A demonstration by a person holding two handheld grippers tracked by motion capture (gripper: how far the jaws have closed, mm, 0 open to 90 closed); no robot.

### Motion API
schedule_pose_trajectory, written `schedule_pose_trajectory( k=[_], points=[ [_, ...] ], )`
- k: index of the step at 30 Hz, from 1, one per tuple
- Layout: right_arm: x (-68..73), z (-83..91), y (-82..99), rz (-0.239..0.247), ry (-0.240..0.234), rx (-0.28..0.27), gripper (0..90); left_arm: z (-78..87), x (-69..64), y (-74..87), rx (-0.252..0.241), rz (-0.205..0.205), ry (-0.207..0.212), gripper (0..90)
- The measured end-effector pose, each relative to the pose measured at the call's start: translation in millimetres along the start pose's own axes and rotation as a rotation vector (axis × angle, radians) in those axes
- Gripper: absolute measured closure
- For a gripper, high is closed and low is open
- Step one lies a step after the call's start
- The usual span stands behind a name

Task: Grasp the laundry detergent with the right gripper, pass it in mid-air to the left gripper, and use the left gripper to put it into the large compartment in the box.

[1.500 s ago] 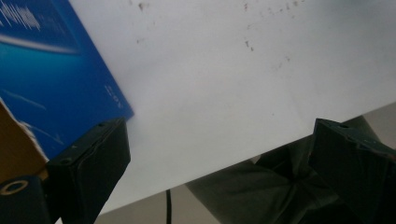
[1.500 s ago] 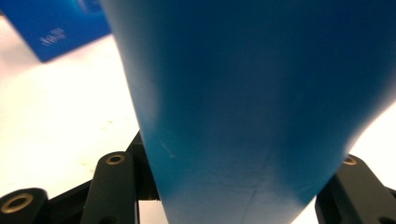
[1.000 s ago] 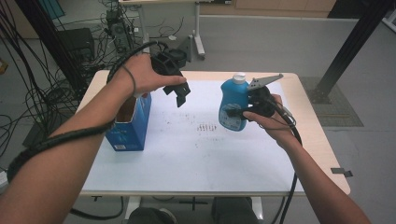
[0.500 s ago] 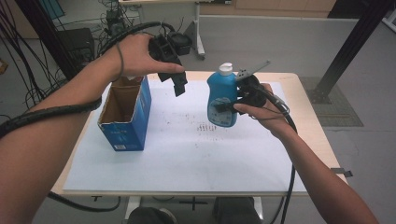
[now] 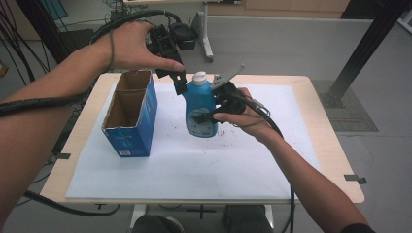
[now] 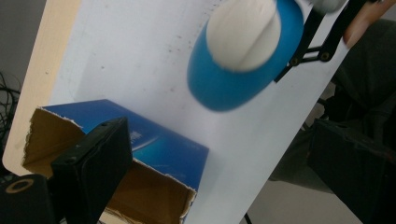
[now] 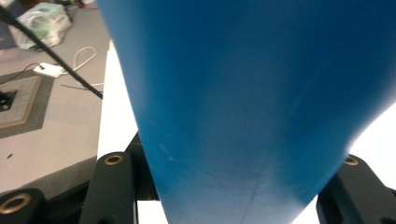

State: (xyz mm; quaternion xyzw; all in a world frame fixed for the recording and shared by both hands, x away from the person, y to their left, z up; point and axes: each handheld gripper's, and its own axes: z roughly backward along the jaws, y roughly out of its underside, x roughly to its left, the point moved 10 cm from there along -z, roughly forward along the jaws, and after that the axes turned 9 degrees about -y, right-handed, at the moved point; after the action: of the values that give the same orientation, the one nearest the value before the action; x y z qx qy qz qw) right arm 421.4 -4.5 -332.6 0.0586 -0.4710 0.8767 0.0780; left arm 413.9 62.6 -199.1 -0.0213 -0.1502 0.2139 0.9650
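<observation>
Right gripper (image 5: 206, 115) is clamped on the blue bottle (image 5: 199, 107), jaws pressed against either side of its lower body, and the bottle hangs upright just above the white sheet (image 5: 204, 165) that covers the table (image 5: 335, 145). From the right gripper view the bottle's blue wall (image 7: 252, 102) bulges between the two black jaws, tight on both flanks. White cap (image 5: 199, 77) on top, pointing straight up.

Over to the left gripper (image 5: 177, 80): it hovers high, just beside the bottle's cap and a touch behind it, tips angled downward. Its jaws stand wide apart with nothing between them; the left gripper view shows one black jaw low at the left and the other at the far right, and through the gap you look down on the cap (image 6: 243, 35) and the bottle's blue shoulders (image 6: 224, 88).

Cardboard box (image 5: 131, 114), blue outside and brown inside, sits open-topped on the sheet at the left, well apart from the bottle. Under the left gripper's camera the box (image 6: 154, 154) shows its torn top edge and empty brown inside. The person's left hand (image 5: 131, 46) wraps the left gripper's body; the right hand (image 5: 243, 114) grips the other from the right side.
</observation>
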Motion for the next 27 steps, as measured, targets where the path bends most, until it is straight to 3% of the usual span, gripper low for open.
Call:
schedule_pose_trajectory(
  k=[7, 18, 27],
  points=[
    [14.0, -23.5, -4.4, 0.073, -0.067, -0.014, 44.1, -3.5, -13.4, 1.8, -0.002, -0.038, 0.015, 7.2],
    [28.2, -29.9, -5.8, 0.15, -0.137, -0.018, 44.0, -21.4, -31.0, 1.6, 0.031, -0.092, 0.077, 6.0],
    [32.4, -27.9, -5.9, 0.173, -0.158, -0.02, 43.9, -35.6, -40.4, -1.6, 0.05, -0.131, 0.109, 6.7]
  ],
)
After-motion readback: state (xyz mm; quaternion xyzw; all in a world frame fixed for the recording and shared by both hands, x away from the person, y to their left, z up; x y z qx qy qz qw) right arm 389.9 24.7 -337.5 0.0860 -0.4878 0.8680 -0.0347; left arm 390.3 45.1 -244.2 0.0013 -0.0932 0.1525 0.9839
